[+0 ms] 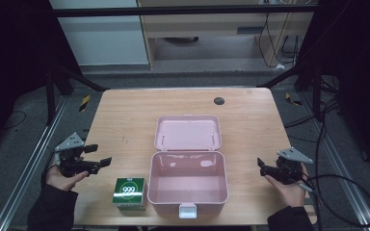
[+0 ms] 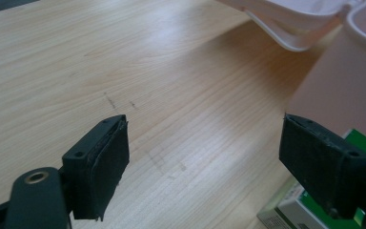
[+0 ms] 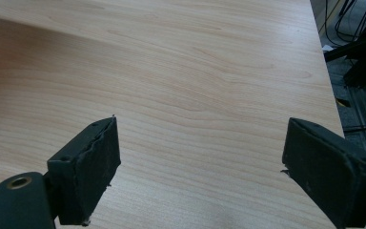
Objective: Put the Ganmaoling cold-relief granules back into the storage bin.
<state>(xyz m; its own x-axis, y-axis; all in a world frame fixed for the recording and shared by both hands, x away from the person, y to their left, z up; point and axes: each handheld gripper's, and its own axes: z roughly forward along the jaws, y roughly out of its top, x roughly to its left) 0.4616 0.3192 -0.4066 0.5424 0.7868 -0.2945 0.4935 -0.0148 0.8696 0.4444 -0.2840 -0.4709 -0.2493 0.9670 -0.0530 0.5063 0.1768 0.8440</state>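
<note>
I see a desk [image 1: 125,110] of pale wood with fine grain lines. Near its front edge, in the middle, sits a pink plastic box [image 1: 188,185] with round corners and a white latch [image 1: 188,211]. Its lid [image 1: 188,132] lies open flat toward the back, and the box has nothing in it. Just left of it, close to the front edge, is a small green and white carton [image 1: 130,192] that says "999". My left gripper [image 1: 99,155] hangs over the left edge, jaws wide apart, holding nothing. My right gripper [image 1: 260,165] is near the right edge, also wide apart and holding nothing.
</note>
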